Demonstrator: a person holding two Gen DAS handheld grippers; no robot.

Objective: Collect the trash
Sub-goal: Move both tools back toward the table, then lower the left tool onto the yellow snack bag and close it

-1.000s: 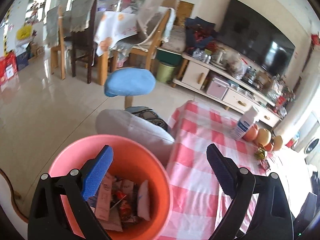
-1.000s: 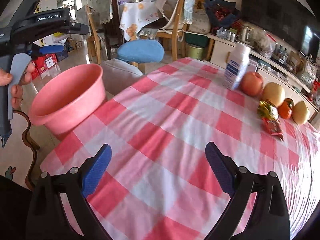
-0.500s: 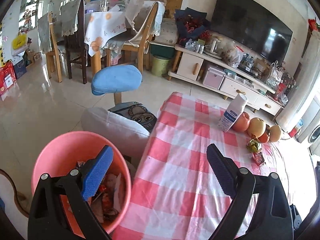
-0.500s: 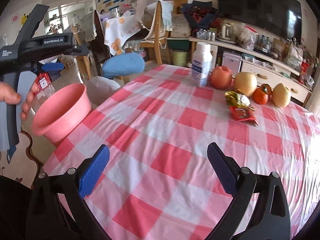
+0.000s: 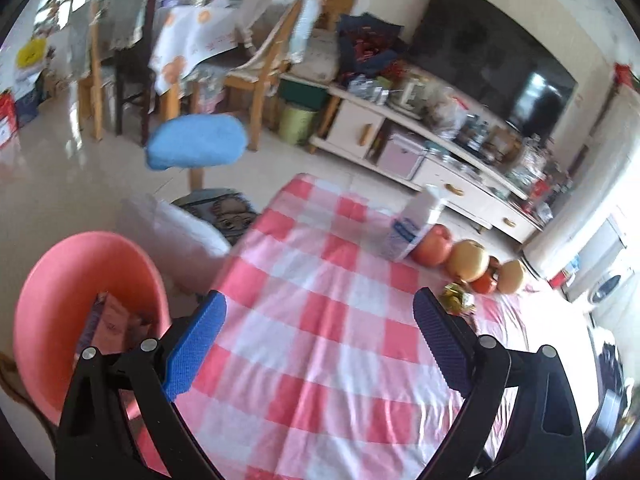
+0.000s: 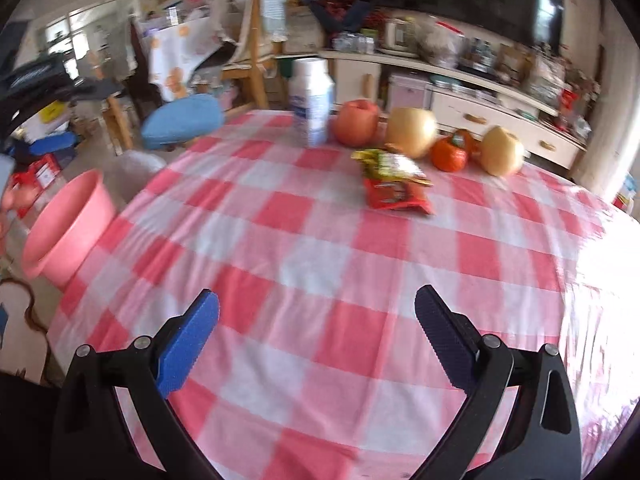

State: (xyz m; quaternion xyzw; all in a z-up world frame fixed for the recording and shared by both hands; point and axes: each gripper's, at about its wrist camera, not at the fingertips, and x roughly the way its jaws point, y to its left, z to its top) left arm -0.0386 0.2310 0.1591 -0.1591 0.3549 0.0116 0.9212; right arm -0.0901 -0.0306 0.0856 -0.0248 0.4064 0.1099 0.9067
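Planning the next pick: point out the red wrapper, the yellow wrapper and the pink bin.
red wrapper [image 6: 394, 197], right wrist view, centre.
yellow wrapper [image 6: 386, 162], right wrist view, middle.
pink bin [image 6: 70, 226], right wrist view, outer wall.

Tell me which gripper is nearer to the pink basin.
Left. The left gripper is open right beside the pink basin at the table's edge. The right gripper, also open, hangs over the checked tablecloth, farther away.

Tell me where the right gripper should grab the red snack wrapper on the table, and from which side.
Grip the red wrapper across its near, free end, coming from above and from the near side with the open right gripper. It lies flat on the tablecloth, its far end touches the yellow wrapper, and the fruit crowds the far side.
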